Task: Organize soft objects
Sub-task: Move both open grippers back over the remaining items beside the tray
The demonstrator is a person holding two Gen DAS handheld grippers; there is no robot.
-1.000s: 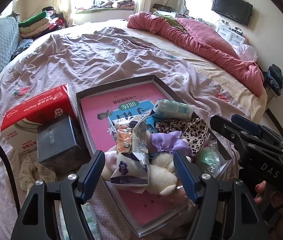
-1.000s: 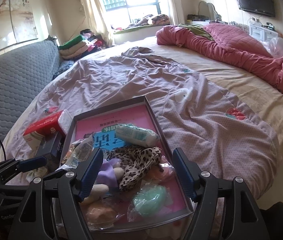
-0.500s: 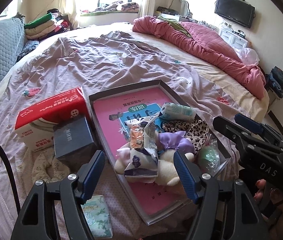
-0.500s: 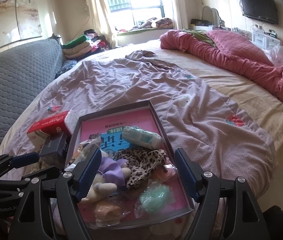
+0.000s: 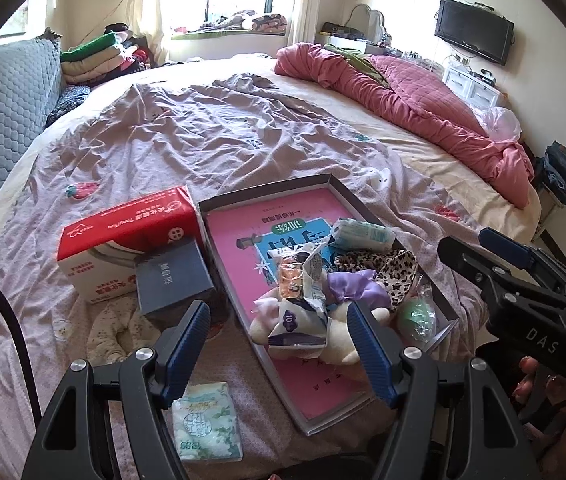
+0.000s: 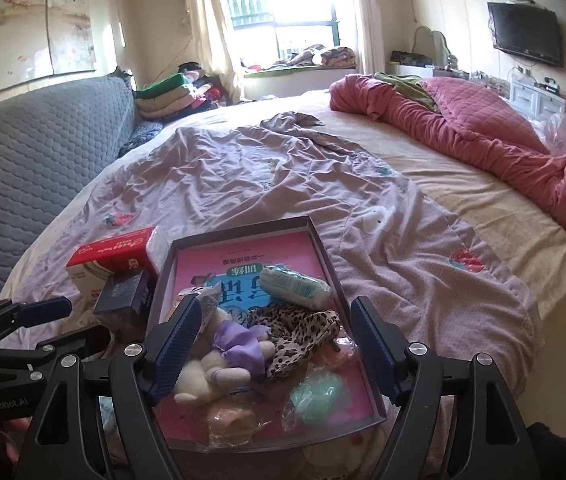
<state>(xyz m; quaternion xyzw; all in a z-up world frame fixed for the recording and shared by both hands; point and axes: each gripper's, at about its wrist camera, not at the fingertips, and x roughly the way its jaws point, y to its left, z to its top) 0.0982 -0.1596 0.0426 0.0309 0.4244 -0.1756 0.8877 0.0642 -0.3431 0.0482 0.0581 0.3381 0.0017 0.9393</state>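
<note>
A shallow grey tray (image 5: 263, 190) with a pink book in it lies on the bed. Piled at its near end are a white plush toy (image 5: 337, 342) with a purple bow, a leopard-print cloth (image 5: 387, 264), a wrapped tissue pack (image 5: 363, 234), a green mesh puff in plastic (image 5: 415, 318) and a crumpled packet (image 5: 303, 316). My left gripper (image 5: 277, 312) hovers open above the packet and plush, holding nothing. My right gripper (image 6: 275, 306) hangs open over the leopard cloth (image 6: 295, 328) and plush (image 6: 211, 372), also holding nothing.
Left of the tray sit a red tissue box (image 5: 123, 236) and a dark box (image 5: 173, 280); a cream cloth (image 5: 115, 328) and a small green tissue pack (image 5: 207, 424) lie nearer. A red quilt (image 5: 423, 108) covers the far right. A grey padded sofa (image 6: 35, 148) lines the left.
Both grippers have drawn up and back from the tray, which now looks smaller and farther. The small green tissue pack has come into the left view. Nothing was grasped.
</note>
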